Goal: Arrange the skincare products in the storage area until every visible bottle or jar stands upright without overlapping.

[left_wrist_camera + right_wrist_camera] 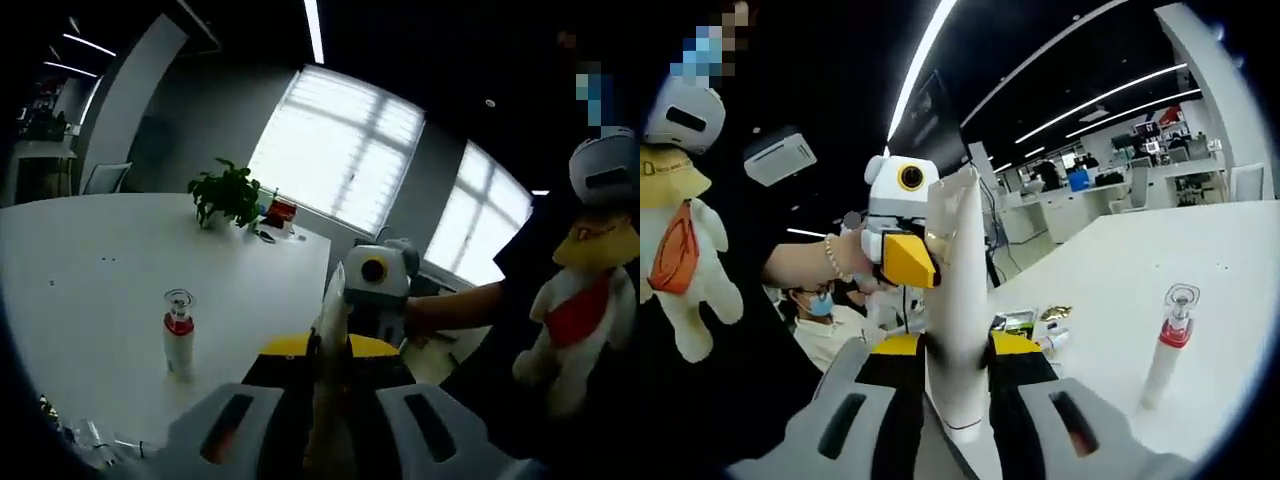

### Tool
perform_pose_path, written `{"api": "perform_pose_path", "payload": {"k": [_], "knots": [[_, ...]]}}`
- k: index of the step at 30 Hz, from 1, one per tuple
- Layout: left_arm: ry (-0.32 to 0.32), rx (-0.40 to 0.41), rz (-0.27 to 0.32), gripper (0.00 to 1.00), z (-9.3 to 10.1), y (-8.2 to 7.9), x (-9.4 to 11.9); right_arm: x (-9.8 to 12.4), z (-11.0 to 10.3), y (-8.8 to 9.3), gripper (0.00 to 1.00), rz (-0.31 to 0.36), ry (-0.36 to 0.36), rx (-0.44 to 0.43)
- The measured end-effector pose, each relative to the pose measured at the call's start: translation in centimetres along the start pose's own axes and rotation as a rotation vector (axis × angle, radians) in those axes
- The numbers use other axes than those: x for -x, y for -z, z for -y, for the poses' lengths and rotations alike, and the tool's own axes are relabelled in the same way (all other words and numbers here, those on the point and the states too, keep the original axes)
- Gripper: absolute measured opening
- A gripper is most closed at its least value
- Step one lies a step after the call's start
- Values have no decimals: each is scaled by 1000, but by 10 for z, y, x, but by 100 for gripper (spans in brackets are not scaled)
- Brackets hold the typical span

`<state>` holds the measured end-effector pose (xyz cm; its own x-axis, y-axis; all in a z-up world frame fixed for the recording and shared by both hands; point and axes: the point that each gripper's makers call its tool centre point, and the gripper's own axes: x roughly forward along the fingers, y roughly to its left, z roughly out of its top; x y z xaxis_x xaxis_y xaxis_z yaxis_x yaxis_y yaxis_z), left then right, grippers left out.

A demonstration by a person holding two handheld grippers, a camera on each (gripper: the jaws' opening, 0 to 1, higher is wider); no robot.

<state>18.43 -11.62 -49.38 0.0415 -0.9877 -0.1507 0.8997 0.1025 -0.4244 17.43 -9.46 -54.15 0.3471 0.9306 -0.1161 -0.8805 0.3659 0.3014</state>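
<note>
Fingers of both grippers (330, 420) (955, 400) pinch 1 white tube (958, 300).

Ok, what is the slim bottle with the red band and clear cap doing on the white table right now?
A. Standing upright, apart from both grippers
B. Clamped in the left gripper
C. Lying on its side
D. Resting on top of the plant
A: the slim bottle stands upright by itself on the white table, clear of both grippers, while the right gripper is shut on a white tube.
</note>
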Motion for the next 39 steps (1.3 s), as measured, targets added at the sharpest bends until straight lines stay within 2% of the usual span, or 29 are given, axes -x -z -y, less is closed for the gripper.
{"api": "perform_pose_path", "payload": {"k": [2,4,6,8,11,17,22,23,25,27,30,33,39], "knots": [[8,7,3,8,-3,-1,2,-1,-3,-1,22,-2,-12,-11],[16,8,3,9,-1,0,1,-1,-6,-1,19,-12,-42,-70],[14,-5,16,11,1,-4,-1,-1,-6,1,17,-26,-35,-62],[12,-10,-12,13,3,0,-4,-2,-6,3,16,-47,-35,-34],[-2,-69,-80,14,2,11,-6,-1,-4,9,14,-80,-32,4],[-11,-149,-146,16,3,20,-9,-1,-5,14,13,-104,-50,28],[-41,-284,-239,18,-3,27,-12,-1,1,17,12,-126,-48,66],[-47,-317,-286,18,-4,32,-13,-2,2,17,13,-132,-49,76],[-63,-398,-332,19,-8,35,-16,-1,7,19,13,-148,-46,89],[-66,-424,-365,19,-11,39,-18,0,11,22,13,-163,-41,97],[-65,-342,-382,17,-15,43,-21,2,18,27,13,-195,-27,115],[-66,-347,-379,16,-27,47,-24,3,25,31,14,-212,-18,117],[-63,-368,-402,14,-30,50,-29,3,41,39,15,-241,11,118]]}}
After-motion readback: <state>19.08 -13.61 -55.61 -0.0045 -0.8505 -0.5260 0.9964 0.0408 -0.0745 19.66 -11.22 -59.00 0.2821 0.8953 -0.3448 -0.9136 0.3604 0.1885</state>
